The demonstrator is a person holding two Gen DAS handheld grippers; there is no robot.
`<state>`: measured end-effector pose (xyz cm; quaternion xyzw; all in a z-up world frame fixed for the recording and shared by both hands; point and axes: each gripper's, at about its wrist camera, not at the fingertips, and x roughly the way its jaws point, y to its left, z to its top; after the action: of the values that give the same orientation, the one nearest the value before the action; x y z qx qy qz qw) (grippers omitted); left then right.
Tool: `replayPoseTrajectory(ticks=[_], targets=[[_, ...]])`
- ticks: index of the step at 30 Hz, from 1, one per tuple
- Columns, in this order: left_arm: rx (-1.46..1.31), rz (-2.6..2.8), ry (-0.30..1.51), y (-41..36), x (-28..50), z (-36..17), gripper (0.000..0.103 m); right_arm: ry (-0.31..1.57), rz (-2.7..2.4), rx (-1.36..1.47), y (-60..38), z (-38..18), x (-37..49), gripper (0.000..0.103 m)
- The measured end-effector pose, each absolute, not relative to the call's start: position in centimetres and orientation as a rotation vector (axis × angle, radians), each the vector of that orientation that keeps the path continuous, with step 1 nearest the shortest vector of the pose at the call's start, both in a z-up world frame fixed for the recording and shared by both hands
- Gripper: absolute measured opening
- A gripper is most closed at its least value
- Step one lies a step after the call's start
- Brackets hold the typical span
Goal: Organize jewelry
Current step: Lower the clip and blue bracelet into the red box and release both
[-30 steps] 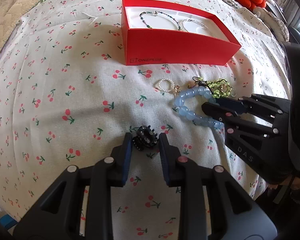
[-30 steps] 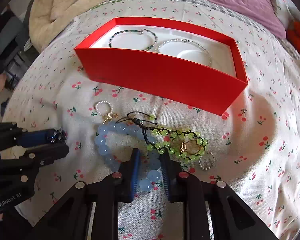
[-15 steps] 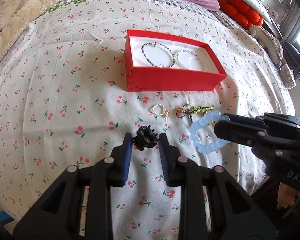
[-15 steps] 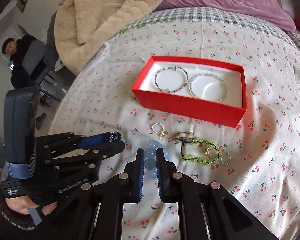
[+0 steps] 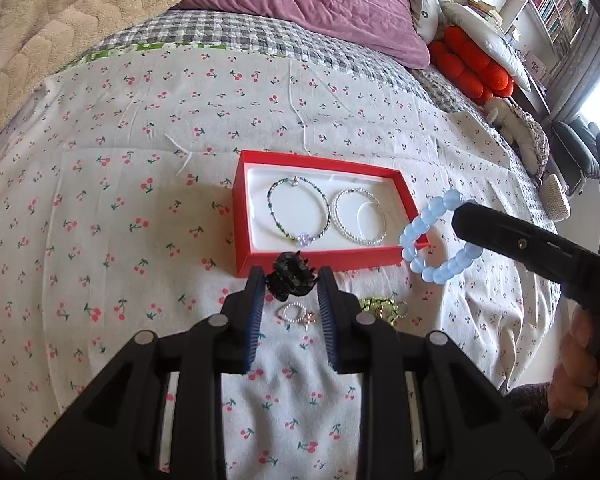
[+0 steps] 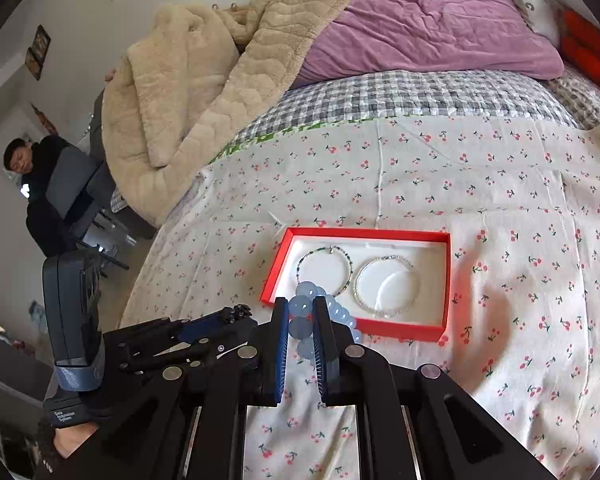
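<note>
One red box (image 5: 324, 258). Inside it two bracelets: dark beaded (image 5: 298, 214), pearl (image 5: 360, 216). One blue bead bracelet (image 5: 440, 236). One black hair claw (image 5: 291, 279). One pearl ring (image 5: 294, 313). One green bead bracelet (image 5: 378, 306). Two tools: left (image 5: 290, 280), right (image 6: 301, 316).

A bed (image 5: 100, 200) with cherry-print sheet carries a red box (image 5: 320, 258) mid-bed, a pearl ring (image 5: 292, 313) and green beads (image 5: 374, 306) nearer its front edge

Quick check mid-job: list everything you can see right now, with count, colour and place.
Box: 1, red, white-lined, on cherry sheet.
Bracelets in box: 2, dark-beaded, silvery.
Blue bead bracelet: 1, pale blue, held in air by the box's right end.
Hair clip: 1, black, between left claw tips.
Pearl ring: 1, white, on sheet.
Green bead bracelet: 1, on sheet, partly hidden.
Left claw: shut on clip.
Right claw: shut on blue beads.
</note>
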<state>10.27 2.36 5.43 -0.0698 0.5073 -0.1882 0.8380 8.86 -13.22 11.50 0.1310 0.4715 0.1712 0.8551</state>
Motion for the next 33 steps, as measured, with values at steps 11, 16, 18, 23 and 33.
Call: replayPoseTrajectory(ticks=[11, 16, 18, 23, 33], targets=[[-0.105, -0.443, 1.077, 0.5, 14.1, 2.7, 0.029, 1.005, 0.359, 0.323, -13.4, 9.1, 13.9, 0.012], [-0.090, -0.465, 1.048, 0.5, 14.9, 2.3, 0.029, 1.037, 0.357, 0.352, -14.0, 7.1, 15.2, 0.012], [-0.091, -0.464, 1.053, 0.2, 15.1, 2.2, 0.029, 1.045, 0.343, 0.342, -14.4, 6.5, 15.4, 0.012], [-0.077, -0.455, 1.053, -0.7, 15.5, 1.7, 0.029, 1.061, 0.288, 0.315, -15.6, 5.8, 15.5, 0.012], [-0.064, -0.463, 1.030, -1.1, 14.9, 2.6, 0.030, 1.074, 0.238, 0.306, -17.3, 5.2, 15.8, 0.014]])
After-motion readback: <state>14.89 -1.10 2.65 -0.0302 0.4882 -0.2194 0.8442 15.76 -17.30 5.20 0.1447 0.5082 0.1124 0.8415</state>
